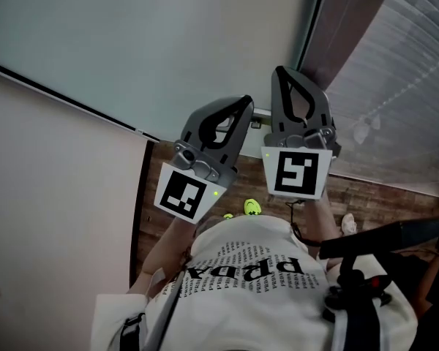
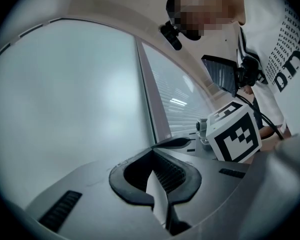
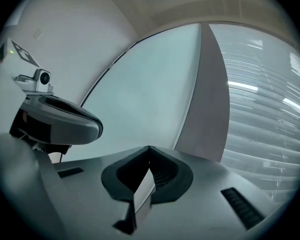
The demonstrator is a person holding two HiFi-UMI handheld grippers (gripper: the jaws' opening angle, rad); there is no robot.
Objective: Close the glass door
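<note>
The left gripper [image 1: 246, 102] and right gripper [image 1: 279, 72] are pointing at the frosted glass door [image 1: 168, 42], jaws together (nothing between them). Its dark frame edge [image 1: 314, 20] is running just beside the right gripper.

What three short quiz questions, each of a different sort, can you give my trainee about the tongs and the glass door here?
1. True or false: the left tongs hold a cup.
2. In the head view, what shows to the right of the glass door? A) blinds B) a shelf C) a sink
3. Fill in: the jaws of the right tongs stand ____ (apart or together).

Key: 1 false, they hold nothing; 2 A; 3 together.
</note>
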